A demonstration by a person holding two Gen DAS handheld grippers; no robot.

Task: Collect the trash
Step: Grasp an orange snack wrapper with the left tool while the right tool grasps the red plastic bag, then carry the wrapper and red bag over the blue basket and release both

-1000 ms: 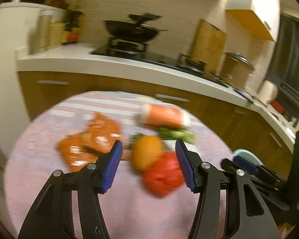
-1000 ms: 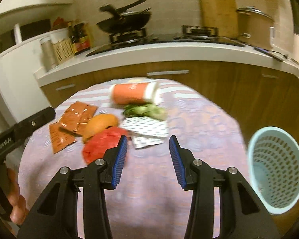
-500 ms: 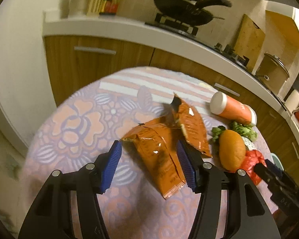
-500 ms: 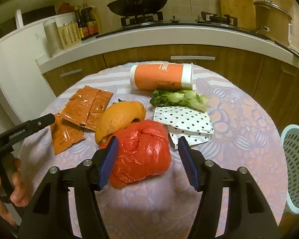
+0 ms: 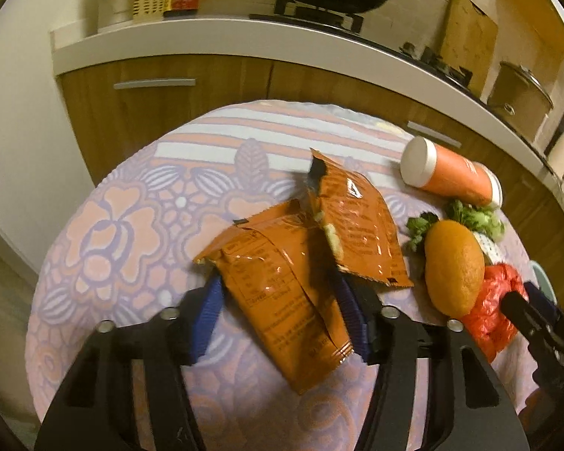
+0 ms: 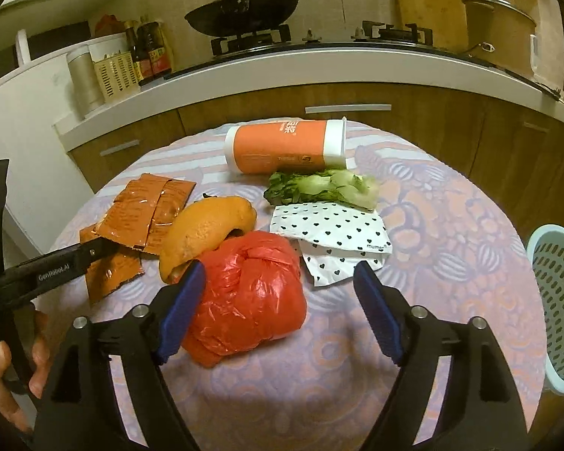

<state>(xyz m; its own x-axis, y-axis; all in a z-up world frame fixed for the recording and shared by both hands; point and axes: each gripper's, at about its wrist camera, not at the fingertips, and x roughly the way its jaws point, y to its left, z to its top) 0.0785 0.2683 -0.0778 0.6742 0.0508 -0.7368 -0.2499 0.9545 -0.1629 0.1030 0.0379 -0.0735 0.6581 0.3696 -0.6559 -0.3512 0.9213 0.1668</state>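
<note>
Both tools spread wide over the trash on the worktop.

The left tool (image 5: 278, 312) straddles the nearest orange wrapper (image 5: 285, 300), seemingly not clamped. The right tool (image 6: 278, 308) has its fingers apart around the red bag (image 6: 248, 300); beyond the bag lie orange peel (image 6: 206, 233), greens (image 6: 319, 188) and a canister (image 6: 282, 146).

wrappers (image 6: 139, 221) left of peel (image 6: 206, 233) | canister (image 6: 285, 146) behind greens (image 6: 319, 188)

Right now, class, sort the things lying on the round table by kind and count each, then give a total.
Orange packets: 2
Orange peel: 1
Red bag: 1
Spotted paper bags: 2
Leafy greens: 1
Orange canister: 1
Total: 8
</note>
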